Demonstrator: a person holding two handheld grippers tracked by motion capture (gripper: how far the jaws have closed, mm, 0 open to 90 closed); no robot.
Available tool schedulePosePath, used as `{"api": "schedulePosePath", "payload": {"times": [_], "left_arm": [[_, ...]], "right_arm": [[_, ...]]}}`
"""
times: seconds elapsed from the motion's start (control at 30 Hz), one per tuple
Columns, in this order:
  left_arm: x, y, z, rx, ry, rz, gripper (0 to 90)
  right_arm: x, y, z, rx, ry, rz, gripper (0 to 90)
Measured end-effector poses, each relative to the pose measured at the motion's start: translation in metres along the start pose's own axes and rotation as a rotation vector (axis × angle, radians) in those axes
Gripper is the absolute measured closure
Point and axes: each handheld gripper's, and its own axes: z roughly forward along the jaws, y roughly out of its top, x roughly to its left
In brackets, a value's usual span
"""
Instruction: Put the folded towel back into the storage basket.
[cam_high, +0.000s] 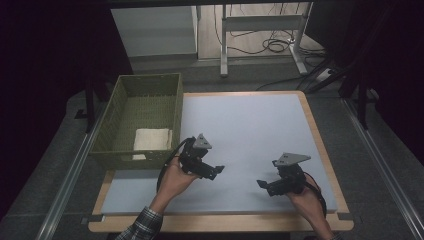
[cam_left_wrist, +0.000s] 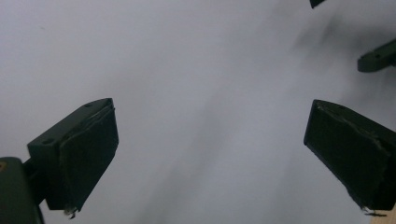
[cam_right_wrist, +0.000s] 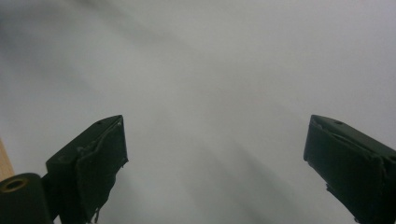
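Note:
Low over the grey table mat (cam_high: 250, 130), my left gripper (cam_high: 218, 171) points right toward the middle, held by a hand in a plaid sleeve. In the left gripper view the left gripper (cam_left_wrist: 210, 158) has its jaws wide apart with bare mat between them. My right gripper (cam_high: 263, 186) sits at the front right, pointing left, also near the mat. The right gripper (cam_right_wrist: 215, 163) is open in its own view, nothing between its pads. A green woven basket (cam_high: 120, 115) stands at the table's left, with a folded white cloth (cam_high: 152, 140) lying inside it.
The right gripper's black tips (cam_left_wrist: 378, 58) show at the upper right of the left gripper view. The table's wooden rim (cam_high: 320, 145) frames the mat. Beyond the table stand white desk legs (cam_high: 223, 45) and floor cables (cam_high: 275, 45). Dark curtains flank both sides.

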Motion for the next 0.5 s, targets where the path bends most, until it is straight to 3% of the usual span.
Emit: {"api": "schedulePosePath", "payload": {"times": [0.27,0.5], "left_arm": [[-0.016,-0.034,0.023,0.019,-0.005,0.002,2.7],[-0.021,-0.054,0.043,0.059,0.028,0.017,1.6]], "right_arm": [[-0.004,-0.019,0.007,0.017,-0.02,0.01,3.6],[0.001,-0.023,0.016,0.062,-0.048,-0.019,2.6]]}}
